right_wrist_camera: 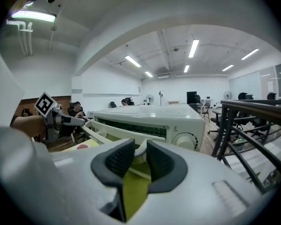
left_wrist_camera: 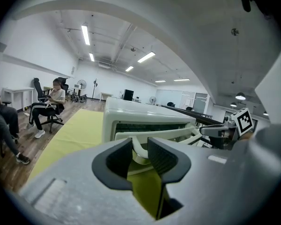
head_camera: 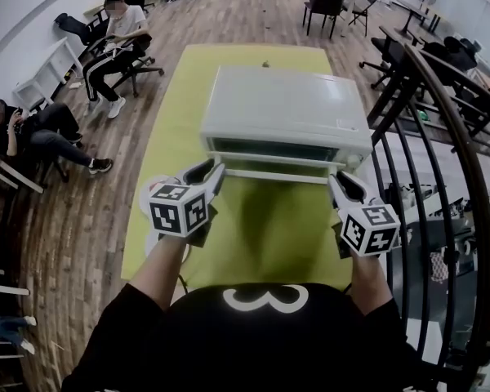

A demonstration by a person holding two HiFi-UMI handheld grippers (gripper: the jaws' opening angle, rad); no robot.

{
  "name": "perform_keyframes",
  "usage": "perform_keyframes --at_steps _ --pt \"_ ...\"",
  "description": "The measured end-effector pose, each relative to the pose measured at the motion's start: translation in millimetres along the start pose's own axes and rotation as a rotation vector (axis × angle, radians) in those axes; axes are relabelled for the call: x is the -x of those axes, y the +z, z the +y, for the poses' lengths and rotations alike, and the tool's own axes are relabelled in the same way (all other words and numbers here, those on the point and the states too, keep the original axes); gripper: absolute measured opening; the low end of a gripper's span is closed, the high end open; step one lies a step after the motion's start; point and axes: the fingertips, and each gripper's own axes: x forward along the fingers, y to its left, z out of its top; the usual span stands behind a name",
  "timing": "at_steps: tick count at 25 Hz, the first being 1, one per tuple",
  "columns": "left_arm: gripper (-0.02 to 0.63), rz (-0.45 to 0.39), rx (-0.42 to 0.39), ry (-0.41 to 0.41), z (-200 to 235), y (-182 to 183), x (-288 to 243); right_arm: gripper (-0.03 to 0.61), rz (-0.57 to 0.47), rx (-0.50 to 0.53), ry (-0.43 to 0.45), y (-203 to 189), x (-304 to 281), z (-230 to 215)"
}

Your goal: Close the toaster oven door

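The bench [head_camera: 167, 178] has a yellow-green cover and stands on a wood plank floor [head_camera: 82, 219]. Off to its left a person [head_camera: 118, 39] sits in a black office chair. Nearer the wall another seated person [head_camera: 33, 129] has legs stretched out across the boards. A low white shelf [head_camera: 53, 68] lines that wall. A black metal railing [head_camera: 449, 129] curves along the right side. Dark chairs [head_camera: 325, 5] stand at the far end, and long ceiling lights [left_wrist_camera: 85, 34] are lit overhead.
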Motion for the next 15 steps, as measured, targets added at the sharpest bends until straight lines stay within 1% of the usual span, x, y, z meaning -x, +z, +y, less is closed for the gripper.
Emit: perform_keyframes --at_steps 8,12,15 --pt "0.107 -0.030 -0.002 0.025 8 18 -20 0.080 -0.026 0.034 0.011 18 -18 -12" --pt "0.107 -0.043 -0.024 0.043 13 25 -28 0.075 -0.040 0.050 0.022 24 -27 -16" --pt "0.107 -0.041 -0.029 0.041 13 27 -30 0.069 -0.042 0.068 0.030 26 -29 -16"
